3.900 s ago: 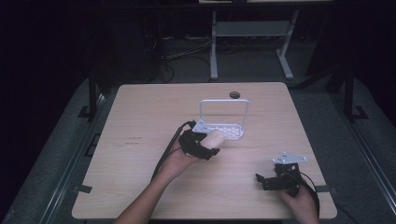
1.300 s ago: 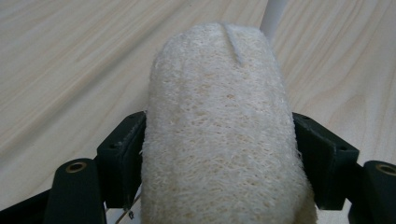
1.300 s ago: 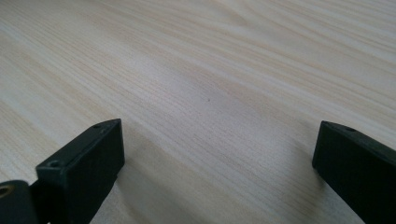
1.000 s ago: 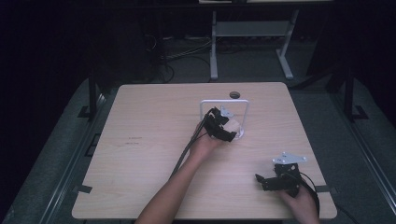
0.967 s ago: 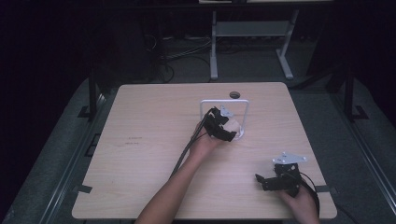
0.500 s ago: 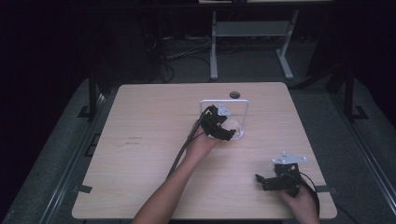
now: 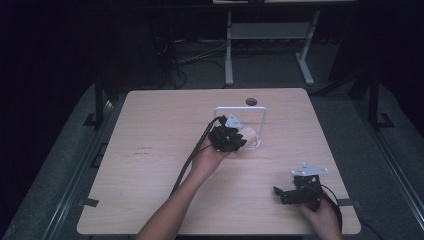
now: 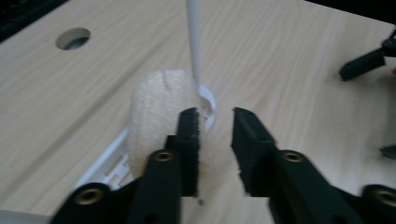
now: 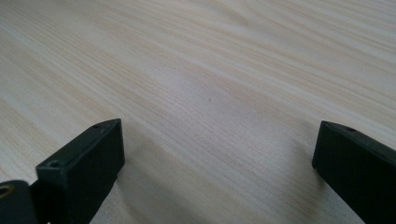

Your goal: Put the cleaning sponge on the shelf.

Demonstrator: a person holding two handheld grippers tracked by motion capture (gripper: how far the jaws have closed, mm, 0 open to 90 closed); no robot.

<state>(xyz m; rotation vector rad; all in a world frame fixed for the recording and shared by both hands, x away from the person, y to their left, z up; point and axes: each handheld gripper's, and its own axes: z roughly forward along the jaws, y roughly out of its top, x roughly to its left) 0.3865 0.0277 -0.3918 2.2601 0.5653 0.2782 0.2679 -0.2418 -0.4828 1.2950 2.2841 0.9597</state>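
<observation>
A white wire rack [image 7: 240, 108] stands at the middle back of the wooden table [image 7: 160, 125]. A cream, rough-surfaced roll [image 7: 252, 135] rests on its base. My left gripper [image 7: 240, 142] sits just in front of the rack, with a hand behind it. In the left gripper view the roll [image 8: 154, 112] lies against the outer side of the left jaw, beside the rack's upright rod [image 8: 193, 42]. My left gripper [image 8: 215, 119] is open by a narrow gap with nothing in it. My right gripper [image 7: 279, 192] rests near the front right edge; in its own view it [image 9: 219, 144] is wide open over bare wood.
A round cable hole [image 7: 251, 102] lies in the table behind the rack. The left gripper's cable [image 7: 192, 155] trails along the forearm. A metal stand [image 7: 270, 35] is on the floor beyond the table. The right gripper [image 8: 369, 63] appears far off in the left gripper view.
The left gripper carried the roll from mid-table to the rack, let it go there, and has drawn back a little toward the person. The right gripper has not moved.
</observation>
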